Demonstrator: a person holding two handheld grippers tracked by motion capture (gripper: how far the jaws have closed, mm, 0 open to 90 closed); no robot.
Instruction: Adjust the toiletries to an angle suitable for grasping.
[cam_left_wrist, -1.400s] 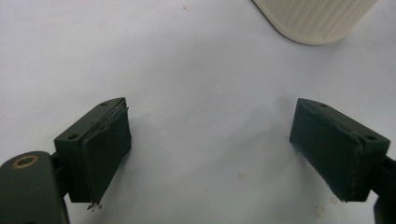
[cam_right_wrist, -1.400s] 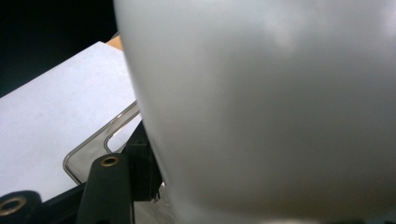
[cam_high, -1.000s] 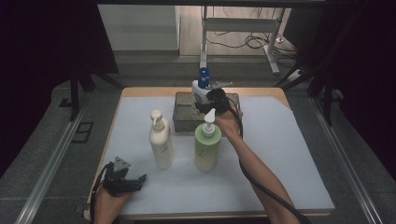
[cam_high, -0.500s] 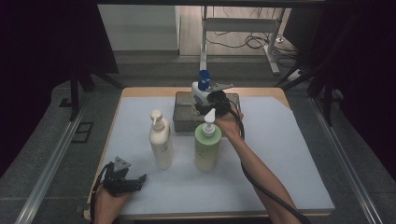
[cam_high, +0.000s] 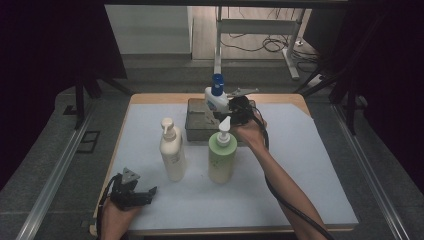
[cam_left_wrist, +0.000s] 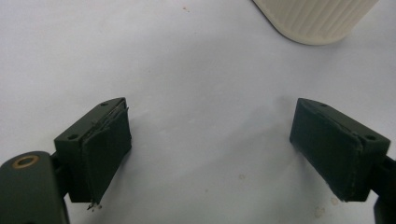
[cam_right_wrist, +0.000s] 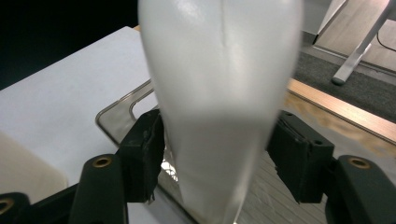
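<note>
A: Start at the near edge. What is your left gripper (cam_high: 131, 192) doing?

B: It rests on the white mat (cam_high: 310, 165) at the near left corner of the table. In the left gripper view its jaws stand wide apart with only bare mat between them, and the ribbed base of the cream pump bottle (cam_left_wrist: 317, 18) shows beyond them.

A: And farther in?

B: Two pump bottles stand upright in the middle of the mat. You have the cream pump bottle (cam_high: 171, 150) on the left and a green pump bottle (cam_high: 222, 155) just to its right. They are near each other but apart.

A: Where is your right gripper (cam_high: 235, 111)?

B: It is past the green bottle, at the far middle of the table, with your forearm stretched across the mat from the near right. Its jaws are clamped on a white bottle with a blue cap (cam_high: 215, 100). In the right gripper view the white bottle's body (cam_right_wrist: 219, 93) sits squarely between the two black pads (cam_right_wrist: 144, 154), touching both.

A: Where is that bottle relative to the tray?

B: You hold it upright over the grey metal tray (cam_high: 196, 120), which lies at the far middle of the mat. The right gripper view shows the tray's rim (cam_right_wrist: 116, 114) just below and behind the bottle. I cannot tell whether the bottle's base touches the tray floor.
</note>
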